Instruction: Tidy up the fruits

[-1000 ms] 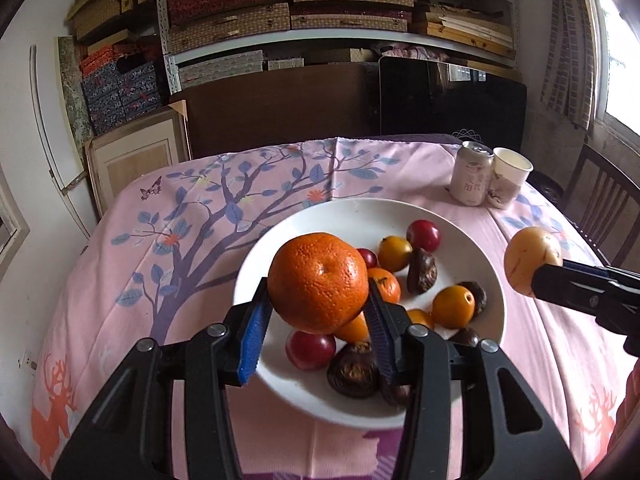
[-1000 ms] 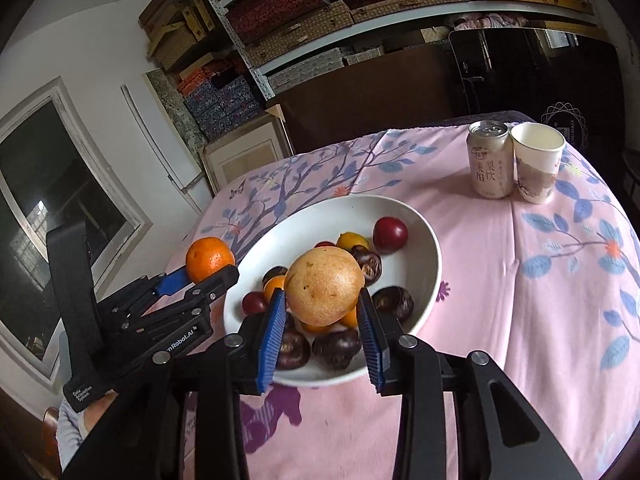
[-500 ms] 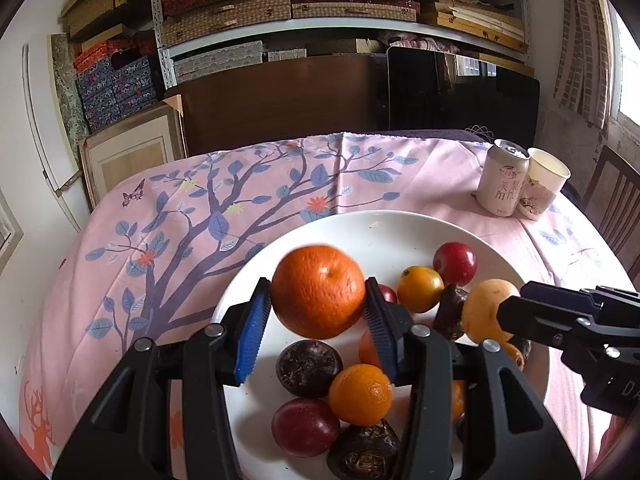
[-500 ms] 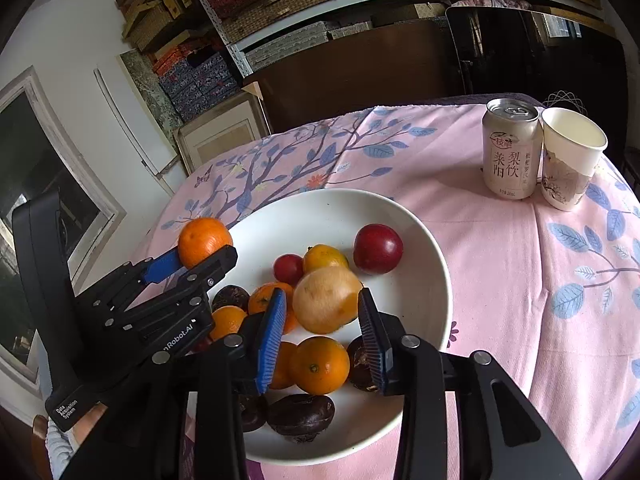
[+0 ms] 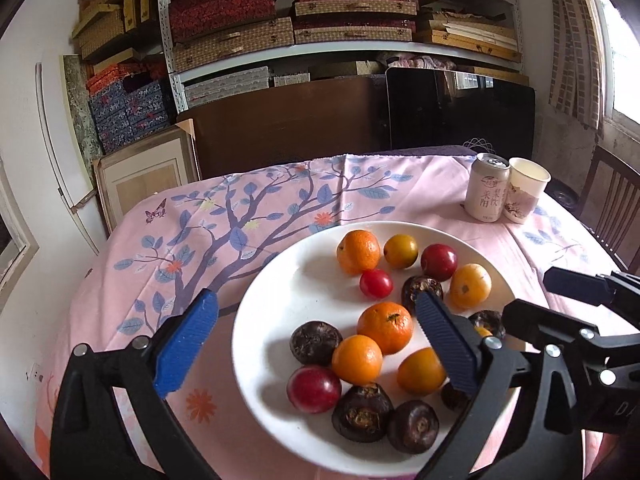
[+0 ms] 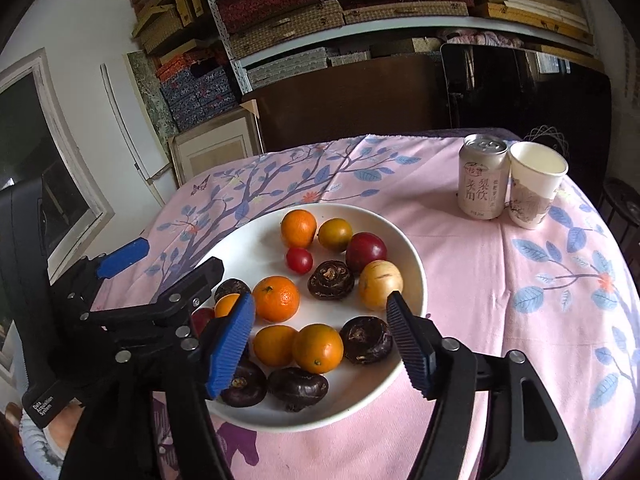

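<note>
A: What fills the scene, from the biggest thing down?

B: A round table under a smooth pink cloth [image 6: 500,280] printed with a branching tree and blue leaves. On it sits a wide, glossy white bowl [image 6: 416,264], shallow and round-rimmed, holding the fruits.

A: And the grippers?

B: Both are black, hard plastic frames with ribbed blue rubber pads. The left gripper [image 5: 316,334] hangs over the near left part of the bowl, its jaws opening wide, one pad outside the rim and one above the fruit, gripping nothing. The right gripper [image 6: 320,338] hovers over the near right edge, its jaws also opening. Fruit lies below the gap, but neither pad presses on any.

A: What stands beside the bowl?

B: Well behind it, to the right, a cylindrical metal drink can [image 6: 482,178] touches a tapered paper cup [image 6: 534,188].

A: Describe the fruit.

B: All loose in the bowl. A dimpled orange mandarin [image 5: 358,251] rests at the far side. A smooth pale yellow round fruit [image 6: 380,285] sits near the right rim. Around them lie more oranges, glossy red plums, and dark, wrinkled, flattened brown ones. Smallest is a shiny red cherry tomato [image 6: 299,260].
</note>
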Action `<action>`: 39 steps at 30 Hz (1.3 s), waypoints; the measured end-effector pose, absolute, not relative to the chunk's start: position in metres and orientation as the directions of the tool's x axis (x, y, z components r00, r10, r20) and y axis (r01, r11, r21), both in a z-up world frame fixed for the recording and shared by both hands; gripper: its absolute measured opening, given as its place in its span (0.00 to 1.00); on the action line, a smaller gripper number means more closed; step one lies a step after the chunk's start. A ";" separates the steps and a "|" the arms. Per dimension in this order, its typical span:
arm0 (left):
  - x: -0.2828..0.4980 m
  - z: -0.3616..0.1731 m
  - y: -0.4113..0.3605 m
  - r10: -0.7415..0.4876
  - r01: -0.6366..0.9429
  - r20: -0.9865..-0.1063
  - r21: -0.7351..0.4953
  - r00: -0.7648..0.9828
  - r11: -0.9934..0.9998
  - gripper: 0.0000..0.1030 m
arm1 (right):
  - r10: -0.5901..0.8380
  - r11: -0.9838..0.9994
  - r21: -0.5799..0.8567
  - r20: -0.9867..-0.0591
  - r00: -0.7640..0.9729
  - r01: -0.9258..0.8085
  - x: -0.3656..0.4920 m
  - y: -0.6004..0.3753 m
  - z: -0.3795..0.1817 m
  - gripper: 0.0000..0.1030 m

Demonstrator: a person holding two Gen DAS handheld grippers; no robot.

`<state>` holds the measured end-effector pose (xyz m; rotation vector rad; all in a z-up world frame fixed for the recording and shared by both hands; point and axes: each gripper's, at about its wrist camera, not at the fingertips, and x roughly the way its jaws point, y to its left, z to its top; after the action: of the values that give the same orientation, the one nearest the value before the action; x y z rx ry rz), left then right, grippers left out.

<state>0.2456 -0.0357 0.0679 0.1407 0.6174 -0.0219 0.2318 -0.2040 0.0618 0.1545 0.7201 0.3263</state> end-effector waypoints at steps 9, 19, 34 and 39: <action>0.181 0.060 -0.028 0.053 0.013 -0.605 0.104 0.795 0.995 0.95 | 0.210 0.977 0.157 -0.549 0.809 -0.147 0.167 -0.221 0.061 0.96; 0.143 0.056 -0.023 0.034 0.002 -0.601 0.060 0.799 0.998 0.95 | 0.249 0.967 0.189 -0.557 0.792 -0.171 0.143 -0.230 0.048 0.96; 0.138 0.057 -0.029 0.050 -0.004 -0.576 0.082 0.816 0.997 0.95 | 0.263 0.964 0.196 -0.581 0.770 -0.181 0.145 -0.224 0.042 0.96; 0.141 0.057 -0.026 0.057 -0.015 -0.580 0.077 0.812 0.997 0.95 | 0.253 0.967 0.177 -0.579 0.775 -0.184 0.144 -0.221 0.043 0.96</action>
<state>0.1412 -0.0260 0.0575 0.0701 0.6216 0.0388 0.1439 -0.2208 0.0425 0.1130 0.6423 0.2372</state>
